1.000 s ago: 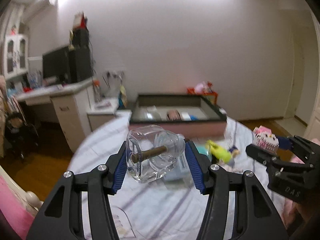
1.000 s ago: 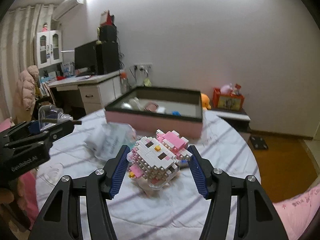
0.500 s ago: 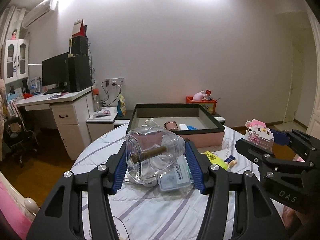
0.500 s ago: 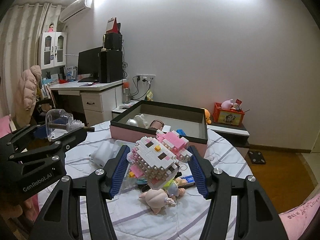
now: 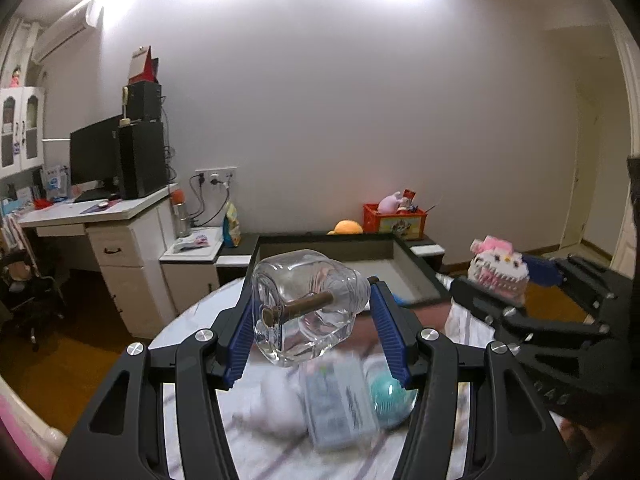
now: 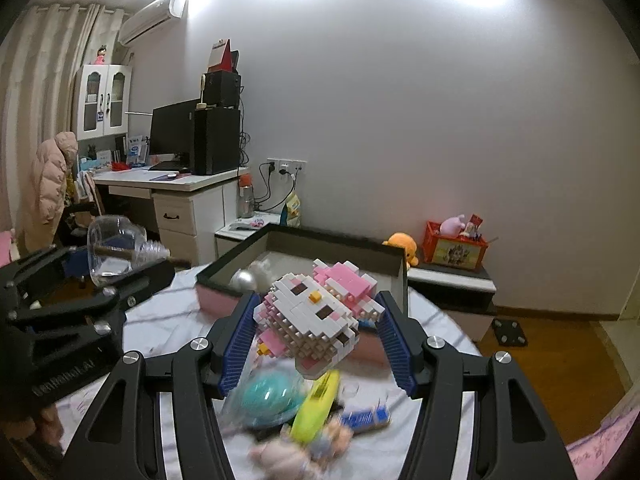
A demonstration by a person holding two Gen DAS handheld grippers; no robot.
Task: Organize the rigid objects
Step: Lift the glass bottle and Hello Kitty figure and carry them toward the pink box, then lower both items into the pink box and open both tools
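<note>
My left gripper [image 5: 312,320] is shut on a clear glass bottle [image 5: 308,304] with a brown stem inside, held above the round table. My right gripper [image 6: 318,332] is shut on a pink and white block-built cat figure [image 6: 320,316]. Each shows in the other's view: the right gripper [image 5: 516,292] with the figure [image 5: 498,268] at the right, the left gripper [image 6: 92,280] with the bottle [image 6: 116,248] at the left. Ahead stands an open box [image 6: 396,264] with a pink base and dark rim; a silver ball [image 6: 242,280] lies inside.
On the striped tablecloth [image 6: 160,320] below lie a teal ball [image 6: 268,396], a yellow-green toy [image 6: 320,400], a small doll [image 6: 288,448], a blue piece [image 6: 368,416] and a clear packet [image 5: 336,400]. A white desk [image 5: 120,240] with a monitor stands left; a red crate [image 6: 456,244] sits right.
Both grippers have risen and moved toward the box with their loads still held. The table items have slid lower in both views, and the box looks nearer.
</note>
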